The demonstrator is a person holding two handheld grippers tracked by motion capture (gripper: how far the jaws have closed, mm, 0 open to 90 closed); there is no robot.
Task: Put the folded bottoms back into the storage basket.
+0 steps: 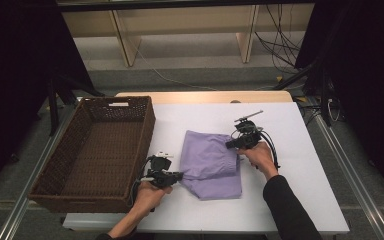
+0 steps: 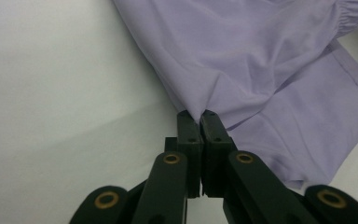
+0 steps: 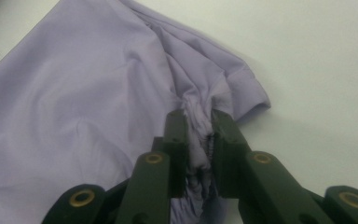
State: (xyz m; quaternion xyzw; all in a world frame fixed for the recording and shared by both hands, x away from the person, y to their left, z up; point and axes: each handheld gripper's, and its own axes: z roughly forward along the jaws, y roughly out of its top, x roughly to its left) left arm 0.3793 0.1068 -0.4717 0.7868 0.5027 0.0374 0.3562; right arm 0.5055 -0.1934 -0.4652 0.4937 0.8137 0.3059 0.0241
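So over on the left of the high view there's a big dark brown wicker basket sitting at the left edge of the white table, nothing visible inside it, with a cut-out handle slot in its far wall. Just right of the basket, in the lower middle of the frame, the left hand comes up from the bottom edge holding the left gripper, and its tip is right at the lower-left edge of a lilac garment. In the left gripper view you can see it properly: the left gripper has both black jaws squeezed together on a pinch of the lilac cloth, which fans out toward the upper right of that frame, with bare white tabletop on the left. The garment itself lies folded around the middle of the table, a bit right of the basket and not touching it, one layer doubled over another. Further right, the right hand in a dark sleeve holds the right gripper at the garment's upper-right edge. In the right gripper view the right gripper is clamped on a bunched, gathered bit of the fabric, looks like an elastic hem, wedged between the jaws.
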